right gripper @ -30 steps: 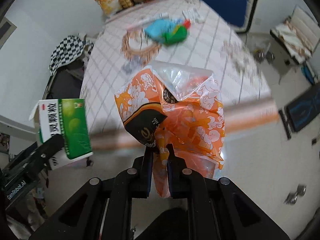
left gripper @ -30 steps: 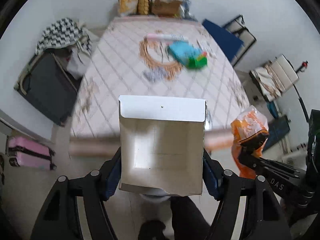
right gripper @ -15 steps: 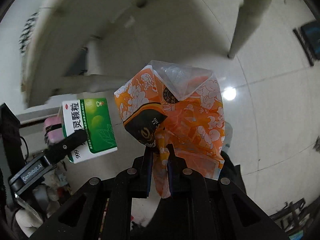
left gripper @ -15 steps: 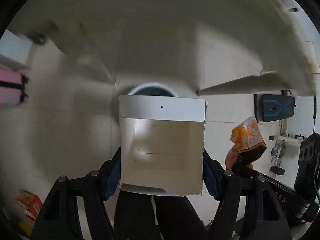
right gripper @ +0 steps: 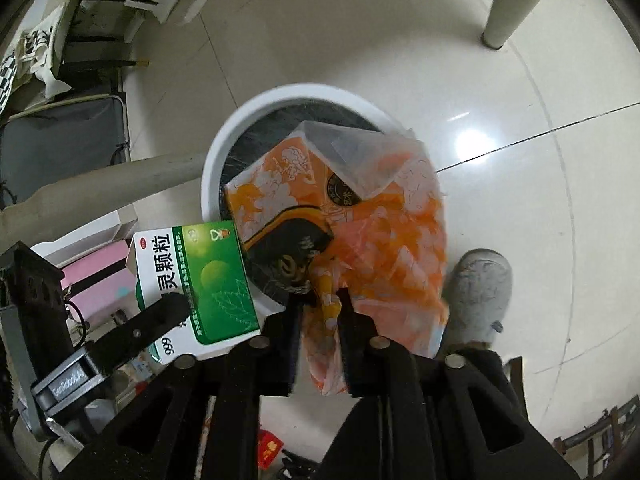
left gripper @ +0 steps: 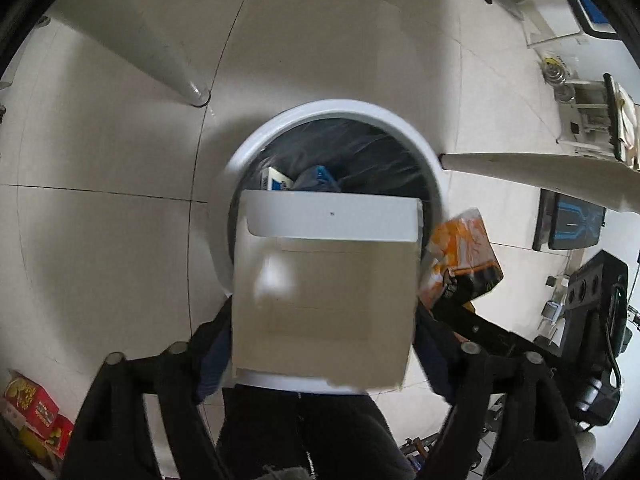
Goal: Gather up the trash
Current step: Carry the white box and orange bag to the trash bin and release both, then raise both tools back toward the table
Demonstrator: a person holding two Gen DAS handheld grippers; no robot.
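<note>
My left gripper (left gripper: 324,344) is shut on a white and green medicine box (left gripper: 324,288), held over the near rim of a round white trash bin (left gripper: 256,140) with a black liner. The box also shows in the right wrist view (right gripper: 196,276), with the left gripper's finger (right gripper: 160,316) on it. My right gripper (right gripper: 320,312) is shut on an orange patterned plastic bag (right gripper: 360,220), held over the same bin (right gripper: 224,136). The bag shows in the left wrist view (left gripper: 460,260) just right of the box. Some trash (left gripper: 296,180) lies inside the bin.
White table legs stand on the tiled floor near the bin (left gripper: 172,64) (right gripper: 508,8). A pink case (right gripper: 96,280) and a dark suitcase (right gripper: 60,136) lie to the left. A grey shoe (right gripper: 480,288) is beside the bin. Chairs and clutter line the edges.
Both grippers have swung down from the table to the floor and moved over the trash bin, still holding the box and the bag.
</note>
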